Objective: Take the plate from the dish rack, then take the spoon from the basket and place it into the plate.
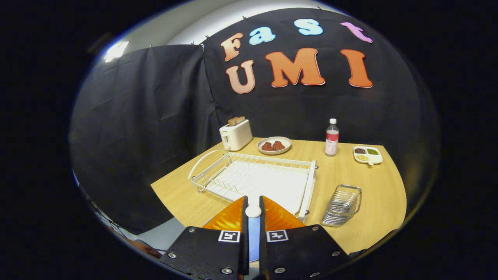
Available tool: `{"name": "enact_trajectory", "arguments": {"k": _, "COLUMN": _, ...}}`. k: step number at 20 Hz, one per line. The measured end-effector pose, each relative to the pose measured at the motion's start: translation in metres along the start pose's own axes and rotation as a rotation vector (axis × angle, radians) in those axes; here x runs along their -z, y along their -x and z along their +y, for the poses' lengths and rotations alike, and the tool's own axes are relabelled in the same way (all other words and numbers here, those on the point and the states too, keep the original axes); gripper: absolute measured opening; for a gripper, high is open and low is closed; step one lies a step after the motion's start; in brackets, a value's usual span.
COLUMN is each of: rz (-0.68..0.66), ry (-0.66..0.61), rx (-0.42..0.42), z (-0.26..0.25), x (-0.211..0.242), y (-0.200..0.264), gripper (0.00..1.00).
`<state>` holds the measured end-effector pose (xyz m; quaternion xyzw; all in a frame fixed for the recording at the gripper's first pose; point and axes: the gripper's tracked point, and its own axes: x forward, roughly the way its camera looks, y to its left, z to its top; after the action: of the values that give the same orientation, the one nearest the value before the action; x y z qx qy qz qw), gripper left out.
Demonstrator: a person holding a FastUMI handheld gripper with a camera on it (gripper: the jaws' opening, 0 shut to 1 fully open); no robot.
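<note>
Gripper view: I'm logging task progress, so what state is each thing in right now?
Gripper: shut on the spoon.
Spoon: out of the basket, held between the fingers, over the plate.
Plate: out of the rack, under the fingers.
Rack: empty.
Basket: empty, upright.
Toaster: bread sticking up.
Bottle: upright, capped.
Bowl: holds two brown pieces.

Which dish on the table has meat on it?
The round plate beside the toaster holds two brown pieces. The divided tray right of the bottle holds small condiments instead.
</note>
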<state>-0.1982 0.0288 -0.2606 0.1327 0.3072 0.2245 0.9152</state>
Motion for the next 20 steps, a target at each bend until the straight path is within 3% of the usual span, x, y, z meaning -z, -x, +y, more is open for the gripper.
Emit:
{"name": "enact_trajectory", "arguments": {"k": 7, "rz": 0.084, "ry": 0.016, "rx": -0.079, "z": 0.030, "x": 0.040, "y": -0.028, "gripper": 0.11}}
{"name": "enact_trajectory", "arguments": {"k": 20, "rz": 0.110, "ry": -0.009, "rx": -0.062, "z": 0.019, "x": 0.068, "y": -0.035, "gripper": 0.13}}
